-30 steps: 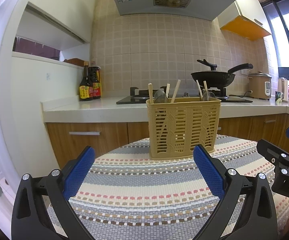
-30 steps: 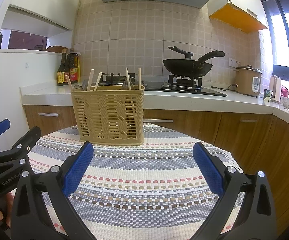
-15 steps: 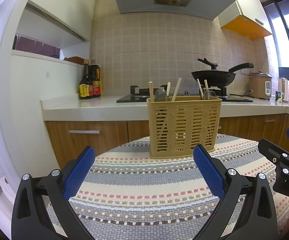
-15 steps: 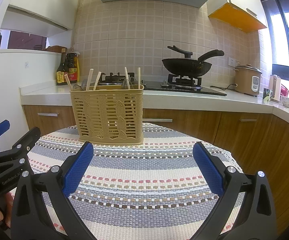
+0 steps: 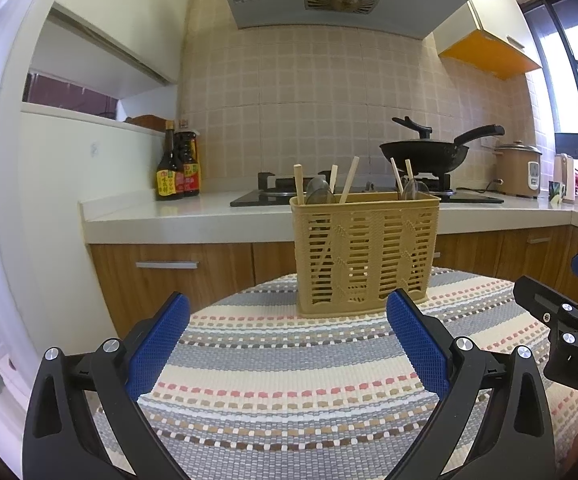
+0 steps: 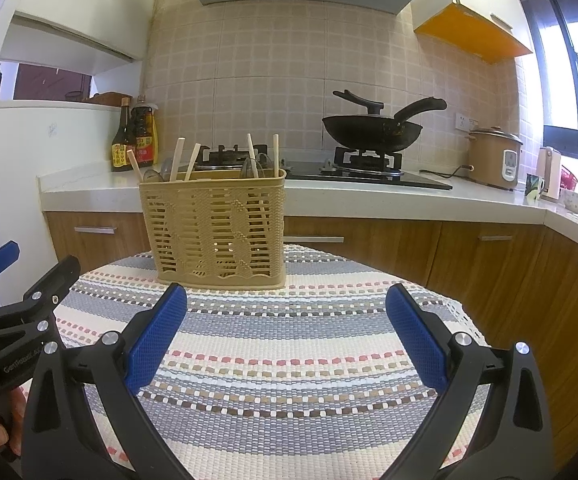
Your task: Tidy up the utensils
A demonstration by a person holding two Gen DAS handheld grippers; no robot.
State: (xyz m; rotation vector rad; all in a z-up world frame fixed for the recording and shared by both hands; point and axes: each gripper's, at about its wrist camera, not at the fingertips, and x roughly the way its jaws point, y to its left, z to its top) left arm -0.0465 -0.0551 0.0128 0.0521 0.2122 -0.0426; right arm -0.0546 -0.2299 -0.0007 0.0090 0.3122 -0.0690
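A tan slotted utensil basket [image 5: 363, 252] stands upright at the far side of a round table covered by a striped woven cloth [image 5: 289, 360]. It also shows in the right wrist view [image 6: 215, 232]. Wooden chopsticks [image 5: 348, 179] and spoons [image 5: 319, 192] stick up out of it. My left gripper [image 5: 287, 332] is open and empty, held low over the cloth in front of the basket. My right gripper [image 6: 287, 330] is open and empty, beside the left one and a little to the right. Each gripper shows at the edge of the other's view.
Behind the table runs a white kitchen counter [image 5: 193, 216] with wooden cabinets below. On it are sauce bottles [image 5: 177, 172], a gas hob with a black wok [image 5: 429, 154], a rice cooker [image 5: 517, 168] and cups at the far right.
Both cameras have dropped slightly and the basket sits marginally higher in view. The grippers stay open and nothing on the table has moved.
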